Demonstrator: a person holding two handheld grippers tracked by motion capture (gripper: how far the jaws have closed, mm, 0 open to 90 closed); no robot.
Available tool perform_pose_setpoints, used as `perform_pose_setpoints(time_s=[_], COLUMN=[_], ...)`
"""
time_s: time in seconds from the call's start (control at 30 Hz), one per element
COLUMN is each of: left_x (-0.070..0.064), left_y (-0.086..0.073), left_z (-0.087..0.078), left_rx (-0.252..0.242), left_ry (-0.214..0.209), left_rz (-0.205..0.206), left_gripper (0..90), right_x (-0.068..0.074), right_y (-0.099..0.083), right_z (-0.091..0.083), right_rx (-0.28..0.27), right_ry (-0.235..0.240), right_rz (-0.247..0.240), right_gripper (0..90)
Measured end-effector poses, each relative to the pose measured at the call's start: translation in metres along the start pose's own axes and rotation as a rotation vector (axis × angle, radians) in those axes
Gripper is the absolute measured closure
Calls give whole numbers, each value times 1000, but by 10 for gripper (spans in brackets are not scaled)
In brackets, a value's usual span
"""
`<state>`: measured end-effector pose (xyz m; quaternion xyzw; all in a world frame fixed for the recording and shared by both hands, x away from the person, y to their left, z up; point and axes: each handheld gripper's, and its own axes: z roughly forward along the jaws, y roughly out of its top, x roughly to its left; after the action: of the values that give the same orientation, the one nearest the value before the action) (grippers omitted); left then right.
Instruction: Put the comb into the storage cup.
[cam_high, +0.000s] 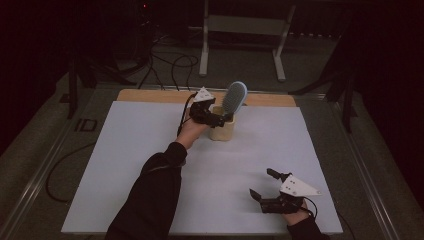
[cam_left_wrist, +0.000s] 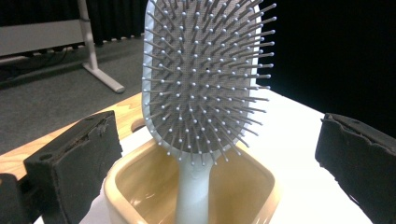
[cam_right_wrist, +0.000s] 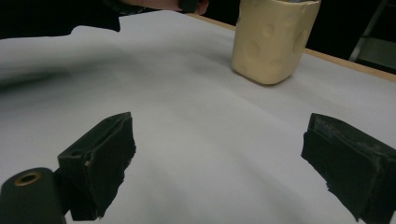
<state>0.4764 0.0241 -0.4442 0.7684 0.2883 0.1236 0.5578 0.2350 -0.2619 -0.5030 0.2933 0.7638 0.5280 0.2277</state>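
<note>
A pale blue paddle hairbrush stands handle-down in a cream square cup near the table's far edge, leaning to the right. My left gripper hovers at the cup's left rim. In the left gripper view the bristled brush head rises from the cup between the two jaws, which stand wide apart and touch nothing, so the left gripper is open. My right gripper rests open near the front right of the white sheet. Its own view shows the right gripper empty, with the cup far ahead.
The white sheet covers most of the wooden table. Beyond the table, cables lie on the grey floor and a metal stand rises there. A dark sleeve crosses the sheet's front left.
</note>
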Motion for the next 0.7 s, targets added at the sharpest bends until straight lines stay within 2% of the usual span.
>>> perform_pose_setpoints(time_s=[0.23, 0.4, 0.53, 0.63, 0.7], left_x=[0, 0, -1, -2, -3], left_y=[4, 5, 7, 9, 10], left_z=[-4, -5, -5, -6, -8], left_rx=[11, 47, 63, 99, 117], left_ry=[-7, -9, -32, -46, -36], left_rz=[6, 14, 15, 7, 11], left_gripper=[0, 0, 0, 0, 0], right_x=[-1, -1, -2, -2, -2], right_y=[0, -1, -1, -1, -1], right_z=[0, -1, -2, -1, -1], right_rx=[-1, 1, -2, 0, 2], right_ry=[-5, -5, -7, -8, -5], right_rz=[2, 5, 7, 12, 9], right_gripper=[90, 90, 90, 90, 90])
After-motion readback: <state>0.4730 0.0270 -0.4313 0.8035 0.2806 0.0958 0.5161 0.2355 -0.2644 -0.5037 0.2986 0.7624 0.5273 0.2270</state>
